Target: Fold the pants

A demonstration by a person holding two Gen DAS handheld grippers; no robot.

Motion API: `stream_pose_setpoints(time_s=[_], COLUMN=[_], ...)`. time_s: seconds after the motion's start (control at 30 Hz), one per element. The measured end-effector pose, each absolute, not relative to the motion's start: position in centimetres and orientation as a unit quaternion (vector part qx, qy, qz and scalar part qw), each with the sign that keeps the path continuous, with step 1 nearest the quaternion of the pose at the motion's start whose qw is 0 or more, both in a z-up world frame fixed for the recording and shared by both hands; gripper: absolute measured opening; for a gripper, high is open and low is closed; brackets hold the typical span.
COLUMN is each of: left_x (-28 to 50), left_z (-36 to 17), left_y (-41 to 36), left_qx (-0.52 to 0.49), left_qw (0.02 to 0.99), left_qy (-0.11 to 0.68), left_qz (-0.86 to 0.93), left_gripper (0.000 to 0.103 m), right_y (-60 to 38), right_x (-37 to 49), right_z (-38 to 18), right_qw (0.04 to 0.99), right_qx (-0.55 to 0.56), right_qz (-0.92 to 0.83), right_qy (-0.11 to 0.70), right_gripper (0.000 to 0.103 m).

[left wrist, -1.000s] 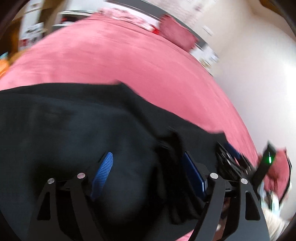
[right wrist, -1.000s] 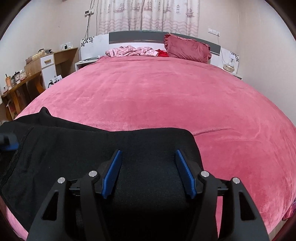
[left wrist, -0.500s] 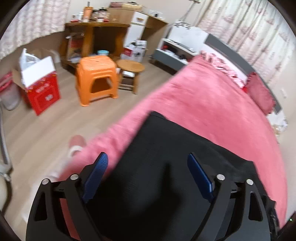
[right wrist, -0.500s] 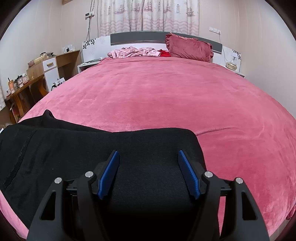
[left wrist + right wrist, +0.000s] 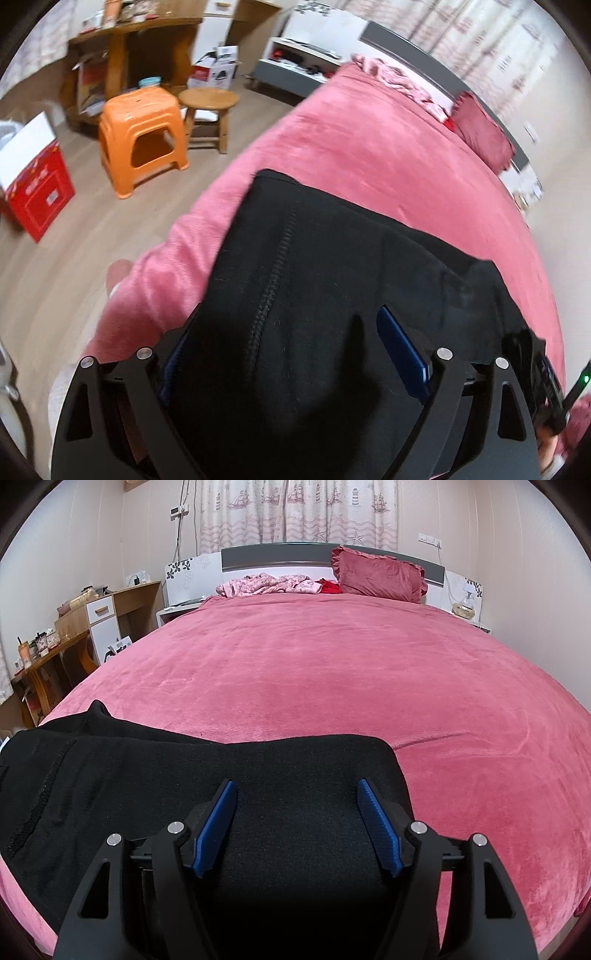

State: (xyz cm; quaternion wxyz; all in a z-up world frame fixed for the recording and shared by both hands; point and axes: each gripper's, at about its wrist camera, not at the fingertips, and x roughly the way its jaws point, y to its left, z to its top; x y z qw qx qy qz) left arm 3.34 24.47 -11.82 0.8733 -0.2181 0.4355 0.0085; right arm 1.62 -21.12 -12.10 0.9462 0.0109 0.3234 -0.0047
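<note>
Black pants [image 5: 332, 258] lie folded at the near edge of a bed with a pink blanket [image 5: 388, 147]; they also show in the right wrist view [image 5: 147, 775]. My left gripper [image 5: 284, 350] is open, low over the pants, with cloth bulging between its blue pads and partly hiding the left pad. My right gripper [image 5: 295, 812] is open and empty, just above the pants' right end, whose edge [image 5: 388, 746] lies flat on the blanket [image 5: 332, 664].
An orange plastic stool [image 5: 142, 136], a round wooden stool [image 5: 208, 105], a red-and-white box [image 5: 33, 177] and a wooden desk [image 5: 122, 48] stand on the floor left of the bed. A red pillow [image 5: 380, 574] and crumpled pink cloth [image 5: 269, 584] lie by the headboard.
The left gripper swung from the pants' right part to their left end, now lower with cloth between its fingers. The right gripper rose and pulled back slightly, staying open.
</note>
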Motion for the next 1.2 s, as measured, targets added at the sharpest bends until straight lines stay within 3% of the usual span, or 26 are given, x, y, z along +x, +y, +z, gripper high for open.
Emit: stream_pose_setpoints(time_s=[0.1, 0.2, 0.37, 0.43, 0.5, 0.53, 0.97, 1.2], left_x=[2.8, 2.4, 3.5, 3.4, 3.2, 3.1, 2.1, 1.9], left_z=[-11.7, -12.3, -12.9, -12.8, -12.6, -12.4, -3.6, 2.1], left_y=[25.6, 26.9, 25.5, 25.1, 25.0, 24.9, 20.9, 14.3], left_qx=[-0.272, -0.296, -0.224, -0.209, -0.213, -0.217, -0.236, -0.2], left_qw=[0.868, 0.855, 0.854, 0.857, 0.858, 0.858, 0.896, 0.909], left_qy=[0.416, 0.426, 0.47, 0.471, 0.467, 0.465, 0.368, 0.321], left_qz=[-0.016, -0.006, 0.001, 0.006, 0.002, 0.004, -0.077, -0.177], left_gripper=[0.078, 0.059, 0.059, 0.038, 0.024, 0.022, 0.018, 0.018], right_y=[-21.2, -21.1, -21.0, -21.2, -21.2, -21.2, -21.1, -21.1], right_x=[1.6, 1.7, 1.7, 1.7, 1.7, 1.7, 1.7, 1.1], right_z=[-12.1, -12.1, -12.1, -12.1, -12.1, -12.1, -12.0, -10.5], right_qw=[0.946, 0.946, 0.946, 0.946, 0.946, 0.946, 0.946, 0.945], right_qx=[0.013, 0.013, 0.013, 0.012, 0.012, 0.012, 0.008, 0.007], right_qz=[-0.003, -0.003, -0.004, -0.003, -0.003, -0.003, 0.0, 0.003], right_qy=[0.323, 0.323, 0.323, 0.323, 0.323, 0.323, 0.323, 0.326], right_gripper=[0.069, 0.07, 0.07, 0.07, 0.07, 0.07, 0.073, 0.088])
